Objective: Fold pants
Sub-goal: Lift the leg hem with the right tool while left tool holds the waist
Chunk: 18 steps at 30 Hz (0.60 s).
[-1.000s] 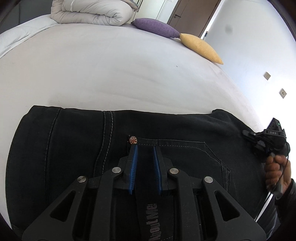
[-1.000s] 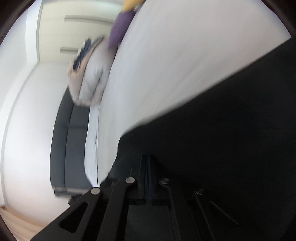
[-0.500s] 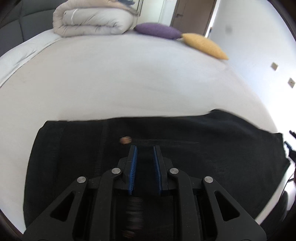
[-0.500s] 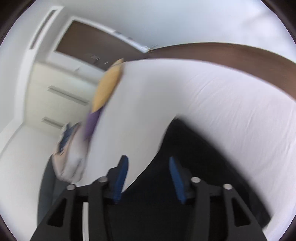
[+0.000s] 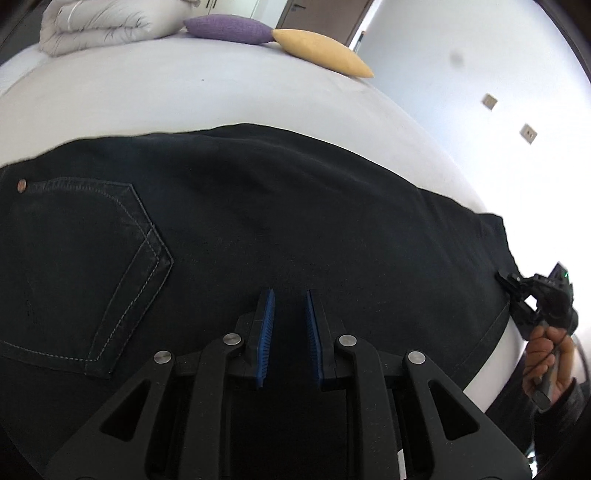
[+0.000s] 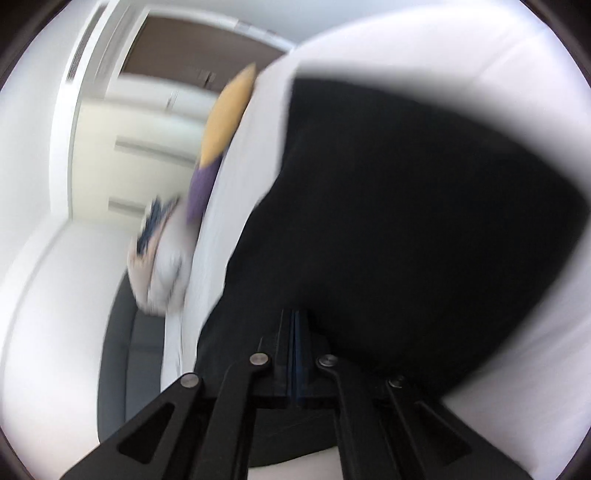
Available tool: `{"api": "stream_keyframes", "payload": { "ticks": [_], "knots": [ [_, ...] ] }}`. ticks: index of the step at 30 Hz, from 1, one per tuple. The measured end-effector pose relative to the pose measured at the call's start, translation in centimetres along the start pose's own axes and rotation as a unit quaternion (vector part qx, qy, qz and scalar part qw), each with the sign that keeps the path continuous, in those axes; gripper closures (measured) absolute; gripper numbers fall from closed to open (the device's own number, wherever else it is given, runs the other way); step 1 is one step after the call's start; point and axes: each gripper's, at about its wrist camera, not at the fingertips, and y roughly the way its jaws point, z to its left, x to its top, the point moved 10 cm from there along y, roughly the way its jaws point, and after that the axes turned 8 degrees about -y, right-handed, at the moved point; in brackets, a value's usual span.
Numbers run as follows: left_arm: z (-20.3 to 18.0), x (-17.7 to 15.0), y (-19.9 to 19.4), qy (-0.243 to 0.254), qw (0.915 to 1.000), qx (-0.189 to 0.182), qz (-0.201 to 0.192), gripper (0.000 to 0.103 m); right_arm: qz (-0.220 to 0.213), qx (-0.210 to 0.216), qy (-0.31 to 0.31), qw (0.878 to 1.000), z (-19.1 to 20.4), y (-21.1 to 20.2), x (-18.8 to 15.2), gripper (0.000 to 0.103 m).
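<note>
Black jeans (image 5: 295,206) lie flat across the white bed (image 5: 184,92), the back pocket (image 5: 85,258) at the left. My left gripper (image 5: 288,295) hovers over the middle of the pants, its blue pads a narrow gap apart with nothing between them. At the right end, a hand (image 5: 546,354) holds my right gripper (image 5: 508,280) with its tips on the hem corner. The right wrist view is blurred. In it the right gripper (image 6: 295,314) has its pads pressed together where the black fabric (image 6: 406,203) meets them.
A folded white duvet (image 5: 99,26), a purple pillow (image 5: 225,27) and a yellow pillow (image 5: 321,51) sit at the bed's far side. The bed's right edge runs beside a white wall with sockets (image 5: 528,133). A dark sofa (image 6: 125,350) stands beyond the bed.
My left gripper slid right along the pants, from the pocket's rivet to the leg. The right gripper opened, swung to the hem end and shut again.
</note>
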Motion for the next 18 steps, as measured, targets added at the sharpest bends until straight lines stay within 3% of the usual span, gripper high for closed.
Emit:
{"api": "stream_keyframes", "payload": {
  "ticks": [3,4,5,6,8,10,14,16,17,18],
  "knots": [
    [0.2,-0.1,0.5,-0.001,1.0,-0.004,0.008,0.086,-0.054,-0.014,0.019,0.998,-2.4,-4.4,3.7,0.103],
    [0.2,-0.1,0.6,-0.004,1.0,-0.004,0.008,0.086,-0.07,-0.036,0.013,0.997,-2.6,-5.6,4.8,0.103],
    [0.3,-0.1,0.5,-0.008,0.9999,-0.005,0.007,0.086,-0.086,-0.058,0.013,0.995,-3.0,-7.3,5.6,0.082],
    [0.4,-0.2,0.4,-0.011,0.9999,-0.006,0.005,0.086,-0.107,-0.04,0.024,0.993,-2.8,-9.1,6.2,0.053],
    [1.0,0.1,0.3,-0.016,0.9998,-0.008,0.002,0.086,-0.134,-0.035,0.03,0.99,-2.2,-11.4,6.5,0.029],
    [1.4,0.1,0.4,-0.019,0.9998,-0.008,-0.001,0.086,-0.128,-0.032,0.012,0.991,0.8,-10.9,5.1,0.029],
    [1.4,0.0,0.2,-0.024,0.9997,-0.01,-0.001,0.086,-0.086,-0.018,0.046,0.995,0.2,-9.1,2.1,0.03],
    [1.8,0.0,-0.3,-0.025,0.9996,-0.011,0.0,0.086,-0.07,-0.015,0.069,0.995,-0.9,-8.1,1.2,0.038],
    [1.9,-0.1,-0.2,-0.026,0.9996,-0.012,0.001,0.086,-0.067,-0.011,0.073,0.995,-1.7,-7.9,0.0,0.047],
    [2.0,0.0,-0.2,-0.028,0.9995,-0.014,0.002,0.086,-0.066,-0.007,0.072,0.995,-1.6,-7.7,-0.1,0.047]
  ]
}}
